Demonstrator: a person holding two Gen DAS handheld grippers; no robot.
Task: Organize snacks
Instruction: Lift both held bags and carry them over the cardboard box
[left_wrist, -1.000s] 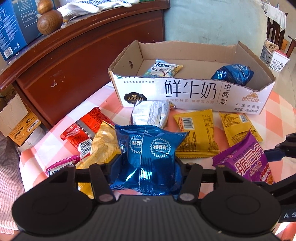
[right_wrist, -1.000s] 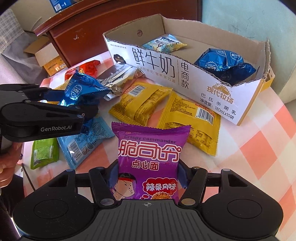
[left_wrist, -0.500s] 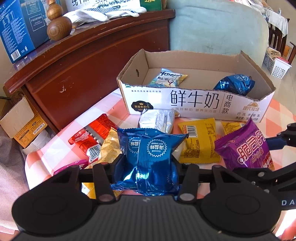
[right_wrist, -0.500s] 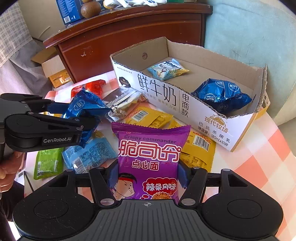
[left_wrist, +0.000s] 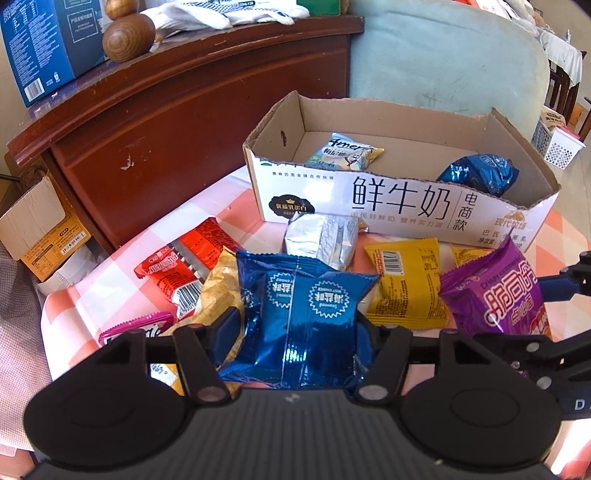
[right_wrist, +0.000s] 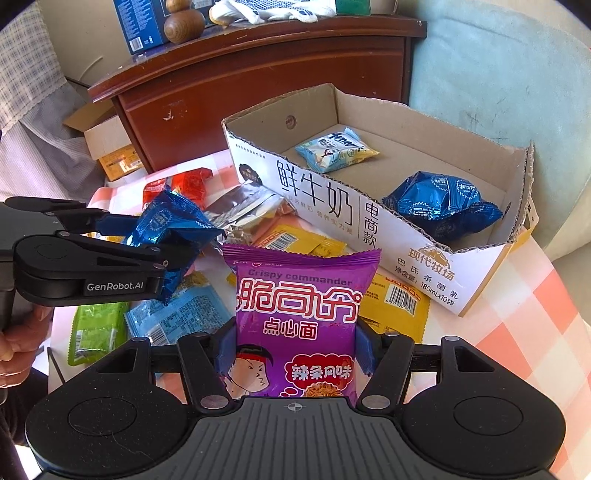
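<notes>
Left fingers (left_wrist: 227, 328) clamped on blue packet (left_wrist: 303, 317), right fingers (right_wrist: 227, 345) gripping purple packet (right_wrist: 301, 317), above table

Glossy, crinkled blue foil packet (left_wrist: 295, 317); shiny purple plastic packet (right_wrist: 299, 321); matt corrugated cardboard box (left_wrist: 399, 206) with torn edges; polished dark wood cabinet (left_wrist: 199, 122); possibly cloth checked tablecloth (right_wrist: 535, 332).

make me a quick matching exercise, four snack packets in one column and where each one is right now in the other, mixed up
1. purple packet
2. blue foil packet
3. pale Amer packet
4. silver packet

A. on the tablecloth just in front of the box
B. in the left tongs
C. inside the cardboard box
D. in the right tongs

Pairs: 1-D, 2-B, 3-C, 4-A
</notes>
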